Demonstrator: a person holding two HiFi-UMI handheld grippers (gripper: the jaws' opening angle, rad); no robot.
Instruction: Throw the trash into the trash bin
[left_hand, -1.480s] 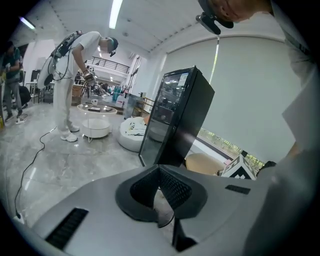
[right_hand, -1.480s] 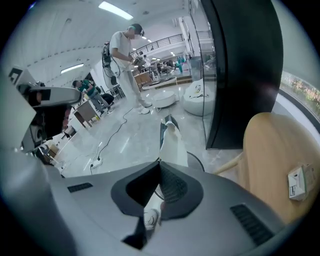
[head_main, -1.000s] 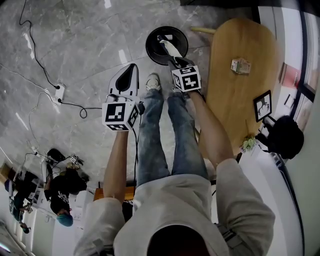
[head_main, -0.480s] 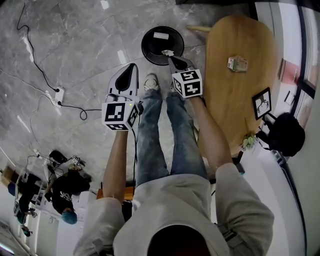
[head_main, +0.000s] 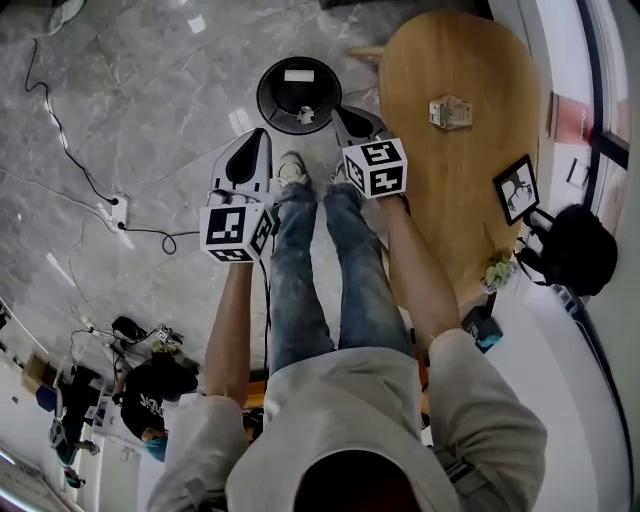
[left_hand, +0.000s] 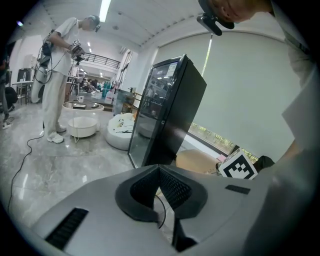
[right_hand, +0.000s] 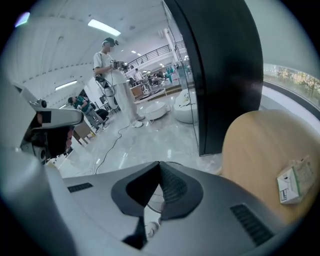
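The black round trash bin (head_main: 298, 95) stands on the marble floor ahead of the person's feet. A flat white piece of trash (head_main: 297, 75) and a small crumpled white piece (head_main: 306, 117) lie inside it. My right gripper (head_main: 355, 125) hangs just right of the bin's rim, shut with nothing in it. In the right gripper view its jaws (right_hand: 159, 164) meet, and white trash (right_hand: 150, 227) shows below through the gap. My left gripper (head_main: 250, 158) is shut and empty, left of the feet; its tips (left_hand: 159, 167) touch. A small carton (head_main: 449, 111) lies on the wooden table (head_main: 470, 210).
The oval table stands right of the bin and bears a picture frame (head_main: 517, 190) and a small plant (head_main: 497, 270). A black cabinet (left_hand: 170, 110) rises beyond the bin. A cable and a power strip (head_main: 118, 212) lie on the floor at left. Other people stand further off.
The right gripper held white trash over the bin, let it drop in, shut its jaws and rose back toward the bin's right edge. The left gripper drifted slightly.
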